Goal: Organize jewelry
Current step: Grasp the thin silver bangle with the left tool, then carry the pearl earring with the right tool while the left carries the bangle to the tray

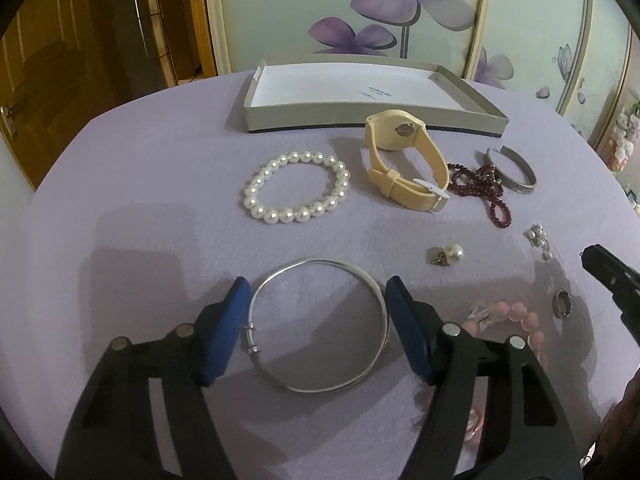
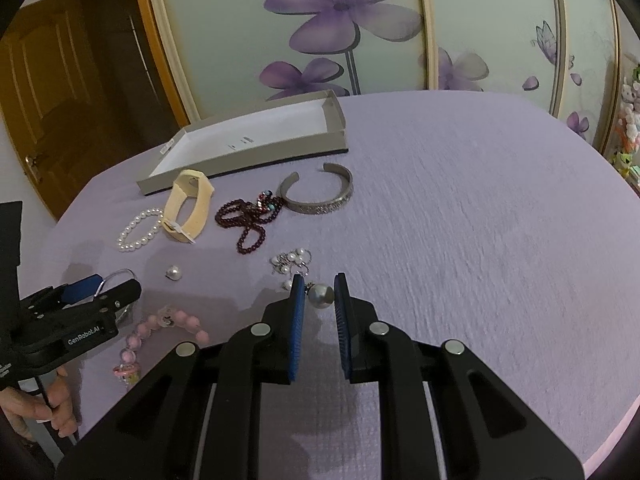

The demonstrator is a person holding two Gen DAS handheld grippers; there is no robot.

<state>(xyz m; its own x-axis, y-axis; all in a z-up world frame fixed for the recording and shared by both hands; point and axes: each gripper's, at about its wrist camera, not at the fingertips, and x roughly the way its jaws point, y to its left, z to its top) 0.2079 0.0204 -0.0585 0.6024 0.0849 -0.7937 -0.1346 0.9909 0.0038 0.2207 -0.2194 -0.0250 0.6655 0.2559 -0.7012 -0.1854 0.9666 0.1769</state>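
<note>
A thin silver bangle [image 1: 320, 326], a smooth wire hoop with a small sliding clasp, lies flat on the lilac crinkled cloth of the worktop [image 2: 480, 240]. The left gripper [image 1: 318, 292] is spread wide around it, its blue ribbed pads flanking the hoop's two sides; whether they touch the metal I cannot tell. The right gripper [image 2: 319, 282] has its pads either side of a large grey pearl earring [image 2: 321, 295], with a slight gap showing on each side, so the jaws are not clamped.

Beside the bangle lies a pink bead bracelet [image 1: 516, 320] with clear faceted pieces, and near it a small dark ring [image 1: 561, 302]. Further out are a single pearl stud [image 1: 450, 255] and a tangle of small pearl earrings [image 2: 292, 262]. Beyond them sit a round white pearl bracelet [image 1: 296, 187], a cream rubbery watch [image 1: 404, 164] standing on its buckled strap, a heap of dark red bead strands [image 1: 480, 184] and an open engraved metal cuff [image 2: 320, 194]. At the far edge is a shallow grey cardboard box [image 1: 360, 120] with a white inside.
</note>
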